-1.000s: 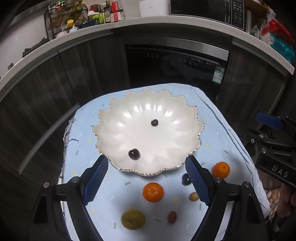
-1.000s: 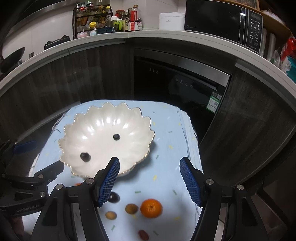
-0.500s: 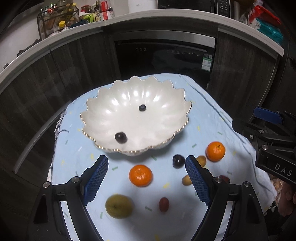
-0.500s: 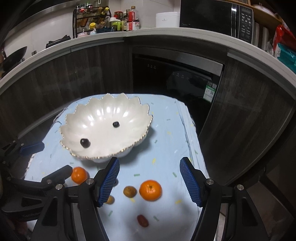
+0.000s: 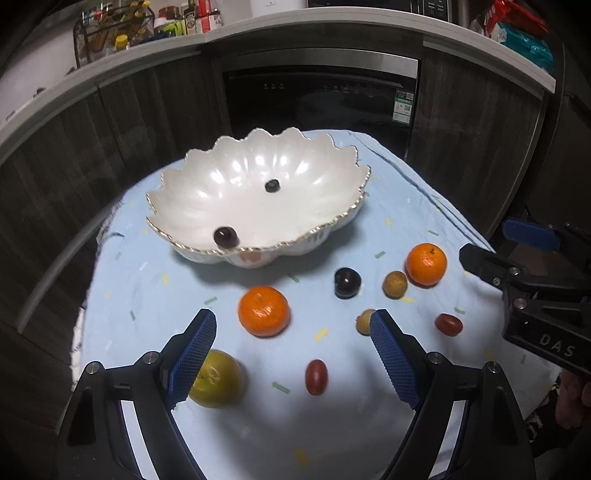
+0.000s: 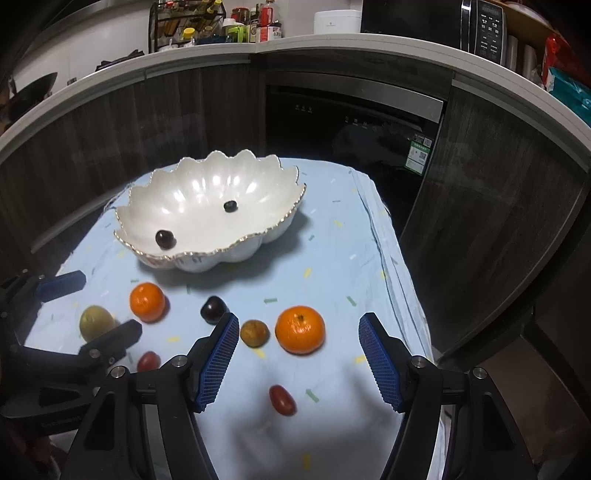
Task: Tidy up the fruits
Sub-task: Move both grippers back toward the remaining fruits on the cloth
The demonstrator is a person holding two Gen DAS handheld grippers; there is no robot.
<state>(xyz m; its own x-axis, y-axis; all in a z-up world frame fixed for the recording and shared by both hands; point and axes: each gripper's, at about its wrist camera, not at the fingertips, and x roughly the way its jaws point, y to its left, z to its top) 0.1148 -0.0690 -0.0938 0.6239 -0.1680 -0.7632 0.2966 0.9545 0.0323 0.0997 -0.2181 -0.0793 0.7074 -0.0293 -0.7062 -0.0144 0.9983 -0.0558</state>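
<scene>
A white scalloped bowl (image 5: 207,206) (image 6: 266,229) with a gold rim holds two dark fruits, a plum (image 5: 225,236) and a small berry (image 5: 272,185). In front of it on the blue cloth lie two oranges (image 5: 263,311) (image 5: 426,264), a dark plum (image 5: 347,282), a green-yellow fruit (image 5: 218,378), two brown fruits and two red tomatoes (image 5: 316,376). My left gripper (image 5: 293,360) is open and empty, above the near orange. My right gripper (image 6: 297,356) is open and empty, just above the right orange (image 6: 300,329).
The small table (image 6: 332,251) with the blue cloth stands before dark cabinets and a black oven (image 6: 351,122). Its right edge drops off near the cabinets. A counter above carries a bottle rack (image 6: 184,26) and a microwave (image 6: 424,18).
Both grippers have pulled back and lowered toward the near fruits. The bowl now sits farther off in both views, and more loose fruit shows. Both grippers stay open.
</scene>
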